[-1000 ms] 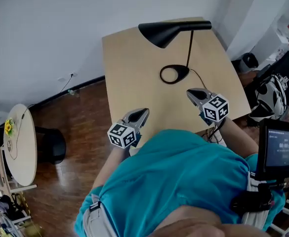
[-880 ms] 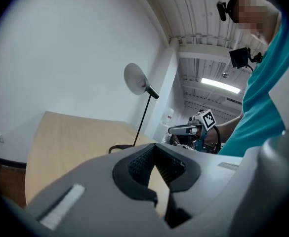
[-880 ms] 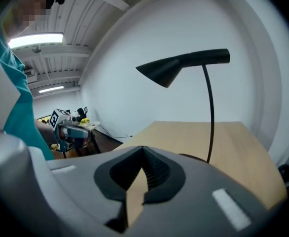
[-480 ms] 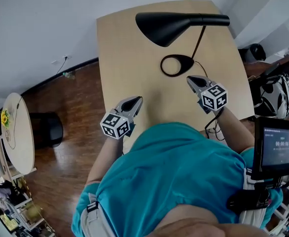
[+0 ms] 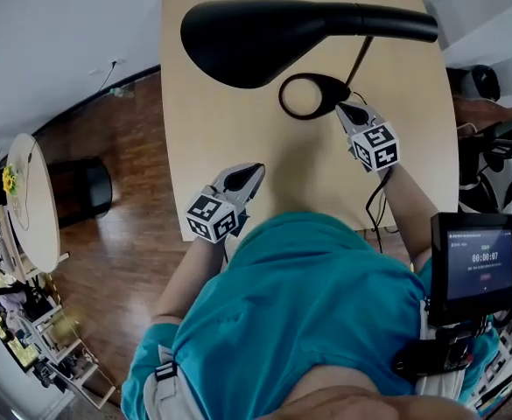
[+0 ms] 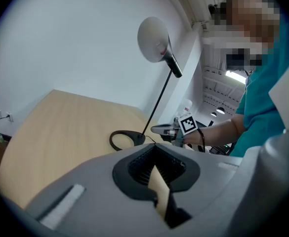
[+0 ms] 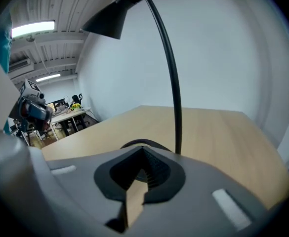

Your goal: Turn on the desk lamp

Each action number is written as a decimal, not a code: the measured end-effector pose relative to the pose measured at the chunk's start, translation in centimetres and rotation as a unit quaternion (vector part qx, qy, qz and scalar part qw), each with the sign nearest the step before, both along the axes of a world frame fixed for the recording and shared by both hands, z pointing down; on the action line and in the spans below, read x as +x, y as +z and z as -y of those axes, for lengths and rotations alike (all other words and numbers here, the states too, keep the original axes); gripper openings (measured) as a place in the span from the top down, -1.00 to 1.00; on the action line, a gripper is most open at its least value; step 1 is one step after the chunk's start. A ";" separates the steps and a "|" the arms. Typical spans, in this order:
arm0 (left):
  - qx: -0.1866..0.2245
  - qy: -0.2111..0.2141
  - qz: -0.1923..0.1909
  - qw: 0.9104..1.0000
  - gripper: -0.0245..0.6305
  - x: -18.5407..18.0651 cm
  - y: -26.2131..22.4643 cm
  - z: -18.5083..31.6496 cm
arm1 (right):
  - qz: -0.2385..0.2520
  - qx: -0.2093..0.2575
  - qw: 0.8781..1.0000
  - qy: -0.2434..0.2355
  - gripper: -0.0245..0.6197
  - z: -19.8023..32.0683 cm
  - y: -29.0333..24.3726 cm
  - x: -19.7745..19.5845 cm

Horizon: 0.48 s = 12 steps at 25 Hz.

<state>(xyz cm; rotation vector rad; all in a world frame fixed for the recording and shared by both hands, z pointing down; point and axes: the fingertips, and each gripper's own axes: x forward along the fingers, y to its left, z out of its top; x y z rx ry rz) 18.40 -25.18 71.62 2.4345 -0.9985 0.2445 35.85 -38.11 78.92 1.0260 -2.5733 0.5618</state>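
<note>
A black desk lamp stands on the light wooden desk point(image 5: 212, 138). Its long shade point(image 5: 264, 33) reaches left, and a thin stem point(image 5: 361, 55) rises from its ring-shaped base point(image 5: 312, 94). I see no glow from it. My right gripper point(image 5: 345, 110) is shut and empty, its tip right by the near right side of the base ring; whether it touches is unclear. The ring point(image 7: 145, 143) lies just beyond its jaws, with the stem point(image 7: 166, 63) rising close by. My left gripper point(image 5: 251, 173) hangs shut and empty over the desk's near part, well short of the base point(image 6: 126, 139).
Left of the desk, on the wood floor, stand a round side table point(image 5: 32, 226) and a black bin point(image 5: 85, 204). Bags point(image 5: 501, 173) lie to the desk's right. A small screen point(image 5: 474, 265) is clipped at the person's waist. A white wall backs the desk.
The right gripper has travelled forward over the desk to the lamp's base ring. The head has come closer over the lamp. The left gripper stays near the front edge.
</note>
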 end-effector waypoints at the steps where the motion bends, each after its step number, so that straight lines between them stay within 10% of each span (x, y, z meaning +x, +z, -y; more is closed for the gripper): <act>1: -0.004 0.009 0.000 1.000 0.92 1.2 1.3 0.1 | -0.008 0.002 1.000 0.004 0.92 0.8 1.6 0.6; 12: -0.029 0.060 -0.015 0.998 0.92 5.1 -2.5 -4.3 | -0.080 0.006 0.993 0.085 0.92 0.6 0.6 4.4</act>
